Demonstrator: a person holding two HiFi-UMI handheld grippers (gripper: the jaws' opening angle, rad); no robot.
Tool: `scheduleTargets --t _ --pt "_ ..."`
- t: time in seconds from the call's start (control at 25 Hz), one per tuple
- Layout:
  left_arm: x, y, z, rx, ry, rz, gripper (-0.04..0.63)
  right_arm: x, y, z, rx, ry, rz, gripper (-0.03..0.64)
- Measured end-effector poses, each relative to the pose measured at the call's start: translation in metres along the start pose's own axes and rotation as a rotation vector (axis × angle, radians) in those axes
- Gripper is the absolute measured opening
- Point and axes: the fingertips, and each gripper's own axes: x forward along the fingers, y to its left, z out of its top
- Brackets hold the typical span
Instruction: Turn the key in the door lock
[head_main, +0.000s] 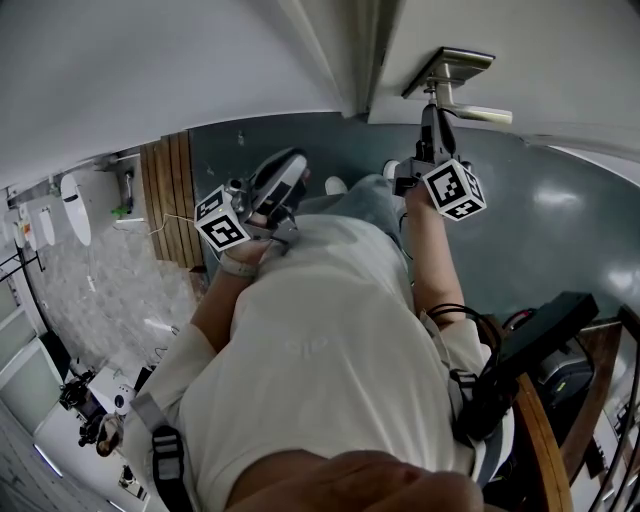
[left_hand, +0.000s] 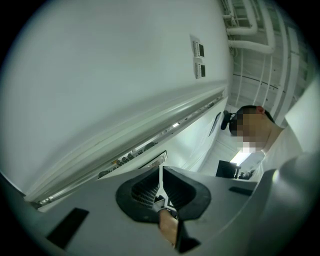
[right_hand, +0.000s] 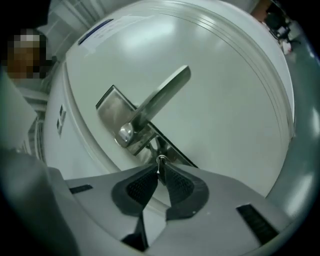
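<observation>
Key (right_hand: 161, 161): in the lock (right_hand: 156, 149) just below the door handle (right_hand: 160, 97), head pinched so a wrist roll can turn it
Right gripper (right_hand: 160, 175): jaws squeezed narrow on the key
Left gripper (left_hand: 161, 185): jaws together, empty, away from the door (right_hand: 225, 100)

The lever handle (right_hand: 157, 102) juts out from the door (right_hand: 230, 90) just over the key (right_hand: 161, 161), so the right gripper (right_hand: 160, 170), clamped on that key, has little room on that side. Beside the key and below it the door face is bare. The left gripper (head_main: 283, 180) hangs well apart from the door, over open floor (head_main: 560, 230)
</observation>
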Motion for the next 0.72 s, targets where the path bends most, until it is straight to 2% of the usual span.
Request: scheduleTargets --t 0.16,0.48,0.72 --pt "0.001 0.001 -0.002 -0.006 0.006 -0.002 0.011 0.001 -0.001 0.0 0.195 0.01 0.041 0.049" --pt "0.0 0.004 -0.001 -0.023 0.0 0.0 0.011 0.001 -0.006 -0.002 0.438 0.023 0.044 0.054" --pt "0.001 0.006 -0.002 -0.031 0.001 -0.001 0.011 0.0 -0.012 -0.006 0.674 0.015 0.046 0.055"
